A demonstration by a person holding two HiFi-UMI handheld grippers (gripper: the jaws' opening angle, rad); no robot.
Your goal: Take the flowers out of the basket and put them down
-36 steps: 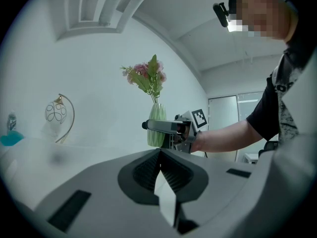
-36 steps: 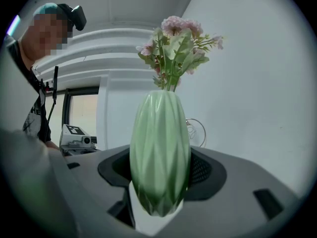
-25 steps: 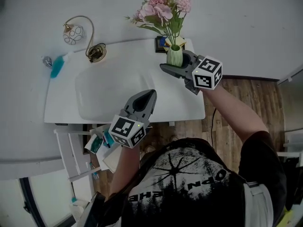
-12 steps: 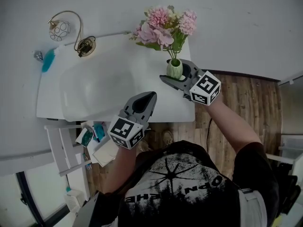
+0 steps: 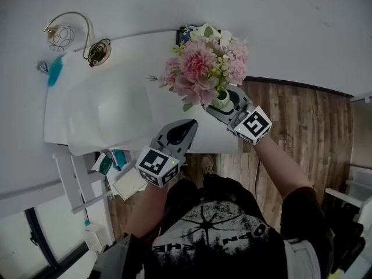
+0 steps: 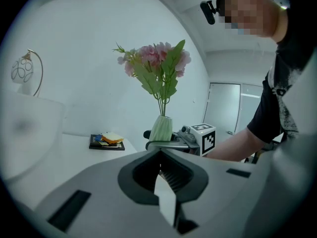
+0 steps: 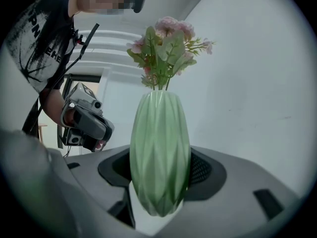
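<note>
A bunch of pink and white flowers (image 5: 203,68) stands in a ribbed pale green vase (image 5: 221,102). My right gripper (image 5: 218,106) is shut on the vase and holds it upright in the air over the white table's (image 5: 157,48) right front corner. In the right gripper view the vase (image 7: 159,152) fills the space between the jaws, with the flowers (image 7: 166,48) above. My left gripper (image 5: 187,127) hovers shut and empty by the table's front edge, left of the vase. From the left gripper view the vase (image 6: 161,129) and flowers (image 6: 156,66) show ahead.
A large white tub (image 5: 104,115) takes up the table's left half. At the back stand a wire lamp (image 5: 61,36) and a small stack of books (image 5: 183,35). A blue object (image 5: 55,71) lies at the far left. White shelving (image 5: 87,179) stands below the table's front left.
My right gripper has lifted the vase with its flowers up off the table, towards the head camera and slightly forward. The left gripper has barely moved.
</note>
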